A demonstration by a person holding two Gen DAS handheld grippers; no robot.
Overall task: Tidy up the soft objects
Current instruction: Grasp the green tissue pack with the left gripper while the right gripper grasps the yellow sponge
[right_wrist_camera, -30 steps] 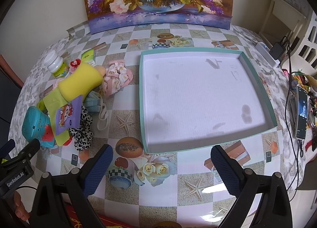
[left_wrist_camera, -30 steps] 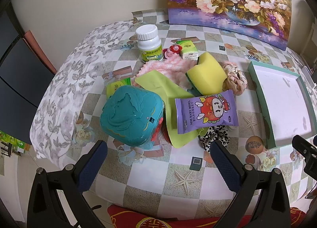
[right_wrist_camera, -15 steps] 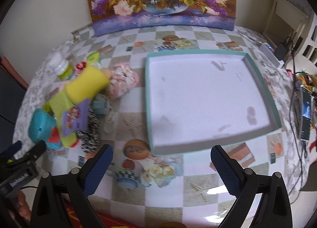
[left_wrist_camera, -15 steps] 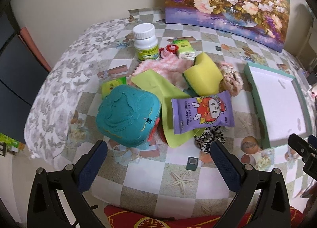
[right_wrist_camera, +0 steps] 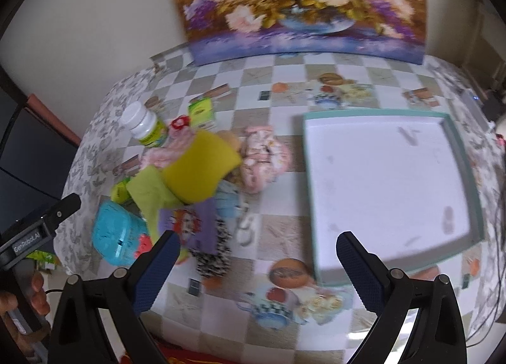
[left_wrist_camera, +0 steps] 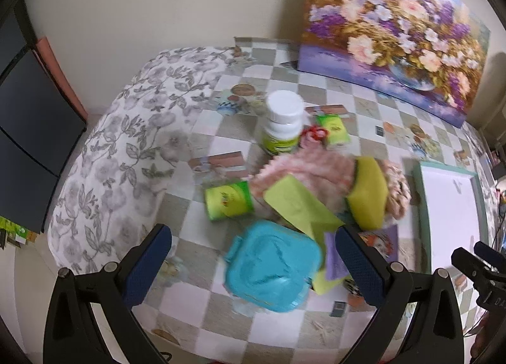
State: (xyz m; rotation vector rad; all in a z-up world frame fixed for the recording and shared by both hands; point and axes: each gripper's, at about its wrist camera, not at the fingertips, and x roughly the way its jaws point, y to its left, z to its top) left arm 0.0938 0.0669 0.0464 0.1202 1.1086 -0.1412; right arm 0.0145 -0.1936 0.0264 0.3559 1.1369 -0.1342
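Observation:
A heap of items lies on the checked tablecloth: a yellow sponge [left_wrist_camera: 368,194] [right_wrist_camera: 202,171], a pink fluffy cloth [left_wrist_camera: 313,171], a lime cloth [left_wrist_camera: 297,204], a purple snack packet [right_wrist_camera: 189,226], a pink floral scrunchie [right_wrist_camera: 264,160] and a black-and-white scrunchie [right_wrist_camera: 213,258]. A teal plastic case [left_wrist_camera: 273,269] [right_wrist_camera: 118,234] sits at the near side. The white tray with a teal rim [right_wrist_camera: 471,180] [left_wrist_camera: 422,205] lies to the right, with nothing in it. My left gripper [left_wrist_camera: 251,264] hovers open over the teal case. My right gripper [right_wrist_camera: 257,267] is open above the tablecloth between heap and tray.
A white-capped pill bottle [left_wrist_camera: 281,125] and two small green tissue packs [left_wrist_camera: 229,201] [left_wrist_camera: 333,128] stand in the heap. A flower painting [left_wrist_camera: 395,31] leans on the back wall. Cables and a power strip [right_wrist_camera: 471,99] lie at the right table edge. A hand [right_wrist_camera: 34,296] holds the left gripper.
Both cameras swung left and moved in toward the heap. The left gripper now frames the teal case closely; the right view shifted from the tray toward the pile. Both stayed open.

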